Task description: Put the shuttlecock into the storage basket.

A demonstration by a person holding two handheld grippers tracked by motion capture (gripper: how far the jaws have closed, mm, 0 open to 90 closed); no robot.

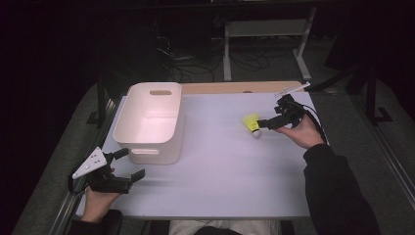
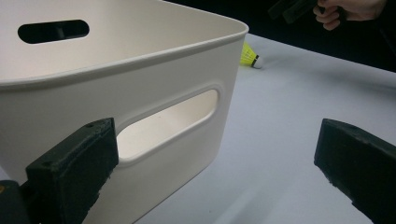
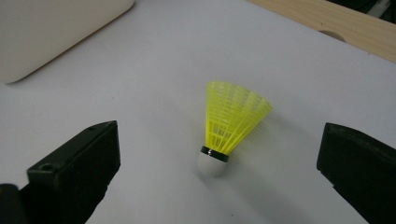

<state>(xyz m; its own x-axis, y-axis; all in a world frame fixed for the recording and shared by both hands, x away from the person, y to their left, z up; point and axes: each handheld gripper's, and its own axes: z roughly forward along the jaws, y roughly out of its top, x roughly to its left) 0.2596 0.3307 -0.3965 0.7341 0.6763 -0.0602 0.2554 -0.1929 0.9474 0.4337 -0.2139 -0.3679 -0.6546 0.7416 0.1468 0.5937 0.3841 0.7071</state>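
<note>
A yellow plastic shuttlecock with a white cork tip (image 1: 252, 125) lies on its side on the white table top (image 1: 230, 166), right of centre and towards the far edge; the right gripper (image 1: 268, 124) sits just beside it, jaws spread wide with the shuttlecock between them and untouched; the left gripper (image 1: 131, 164) rests at the near left, jaws also wide apart and holding nothing, just beside the near wall of the cream rectangular plastic bin with cut-out handles (image 1: 147, 128).
</note>
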